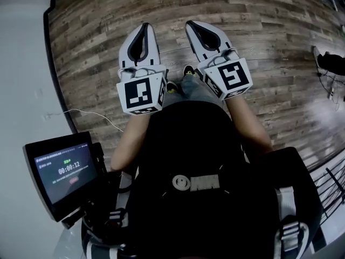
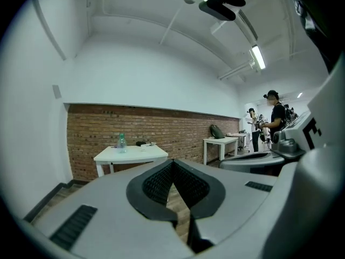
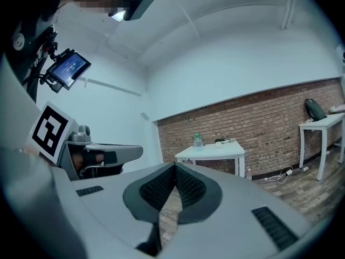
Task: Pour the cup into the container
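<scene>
Step in hand, as I read it: the approach. No pour is under way yet.

- Left hand-held gripper [image 1: 144, 27]: jaws fully together, nothing between the pads.
- Right hand-held gripper [image 1: 190, 24]: same, closed and empty.
- Both are held out side by side at chest level over the wooden floor [image 1: 259, 42], pointing roughly level.
- Cup and container: I can't pick out either one. The likely spot is the white worktop [image 2: 132, 154] against the brick wall [image 2: 178, 128], well apart from both grippers. It carries a green-capped bottle [image 2: 121, 142] with small items [image 2: 144, 143] just beside it, too small to identify.

How to do it well:
- Close in square to the worktop and stop with both items in reach.
- Identify cup vs container before committing.
- Open one gripper wide only once near the cup, then take it on the side wall, upright, below the rim.
- Use the other gripper to steady the container if it looks light.
- Lift level, no tilt until the lip is over the container.
</scene>
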`<action>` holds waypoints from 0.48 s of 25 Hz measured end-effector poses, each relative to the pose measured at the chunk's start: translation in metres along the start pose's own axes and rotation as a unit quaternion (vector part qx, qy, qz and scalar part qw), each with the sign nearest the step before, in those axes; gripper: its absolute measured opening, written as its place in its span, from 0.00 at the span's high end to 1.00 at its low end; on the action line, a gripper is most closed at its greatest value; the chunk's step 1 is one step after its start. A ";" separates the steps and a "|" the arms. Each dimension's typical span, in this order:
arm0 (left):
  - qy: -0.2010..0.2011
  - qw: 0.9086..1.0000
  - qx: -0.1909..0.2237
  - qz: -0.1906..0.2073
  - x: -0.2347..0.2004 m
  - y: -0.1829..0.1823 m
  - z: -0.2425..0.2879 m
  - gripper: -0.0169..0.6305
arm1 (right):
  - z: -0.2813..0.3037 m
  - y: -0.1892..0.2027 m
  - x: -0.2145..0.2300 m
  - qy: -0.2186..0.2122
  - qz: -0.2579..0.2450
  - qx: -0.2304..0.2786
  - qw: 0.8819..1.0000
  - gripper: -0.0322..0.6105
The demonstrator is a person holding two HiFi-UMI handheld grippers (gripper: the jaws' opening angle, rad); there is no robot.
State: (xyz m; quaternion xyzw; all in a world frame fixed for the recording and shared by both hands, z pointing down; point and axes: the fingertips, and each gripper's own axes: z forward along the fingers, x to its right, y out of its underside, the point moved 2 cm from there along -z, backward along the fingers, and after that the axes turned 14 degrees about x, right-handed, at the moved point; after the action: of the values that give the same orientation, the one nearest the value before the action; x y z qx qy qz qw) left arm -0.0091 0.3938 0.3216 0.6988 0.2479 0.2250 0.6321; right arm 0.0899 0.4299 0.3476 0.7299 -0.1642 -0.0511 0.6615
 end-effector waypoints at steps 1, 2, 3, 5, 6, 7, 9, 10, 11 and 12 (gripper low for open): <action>0.000 1.000 -0.002 0.003 0.002 0.001 0.007 0.98 | 0.002 -0.002 0.009 0.001 0.002 0.003 1.000 0.95; 0.001 1.000 -0.004 0.006 0.004 0.002 0.012 0.98 | 0.005 -0.002 0.016 0.002 0.003 0.004 1.000 0.95; 0.001 1.000 -0.006 0.008 0.005 0.003 0.017 0.98 | 0.007 -0.002 0.022 0.004 0.004 0.004 1.000 0.95; 0.000 1.000 -0.008 0.010 0.003 0.005 0.026 0.98 | 0.011 -0.001 0.031 0.007 0.007 0.005 1.000 0.95; -0.002 1.000 -0.008 0.010 0.001 0.005 0.030 0.98 | 0.015 0.000 0.034 0.008 0.009 0.005 1.000 0.95; -0.003 1.000 -0.009 0.011 -0.003 0.006 0.034 0.98 | 0.019 0.001 0.036 0.010 0.011 0.005 1.000 0.95; -0.004 1.000 -0.011 0.009 -0.009 0.009 0.042 0.98 | 0.028 0.005 0.039 0.011 0.013 0.002 1.000 0.95; -0.004 1.000 -0.012 0.008 -0.012 0.011 0.046 0.98 | 0.033 0.007 0.040 0.012 0.014 0.000 1.000 0.95; -0.003 1.000 -0.012 0.007 -0.016 0.013 0.050 0.98 | 0.039 0.009 0.041 0.013 0.014 -0.001 1.000 0.95; -0.001 1.000 -0.013 0.004 -0.021 0.015 0.054 0.98 | 0.046 0.010 0.042 0.014 0.014 -0.002 1.000 0.95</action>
State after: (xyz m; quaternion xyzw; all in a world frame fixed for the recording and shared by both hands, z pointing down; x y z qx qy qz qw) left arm 0.0100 0.3375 0.3306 0.6922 0.2411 0.2299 0.6402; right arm 0.1142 0.3728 0.3584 0.7267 -0.1654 -0.0324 0.6659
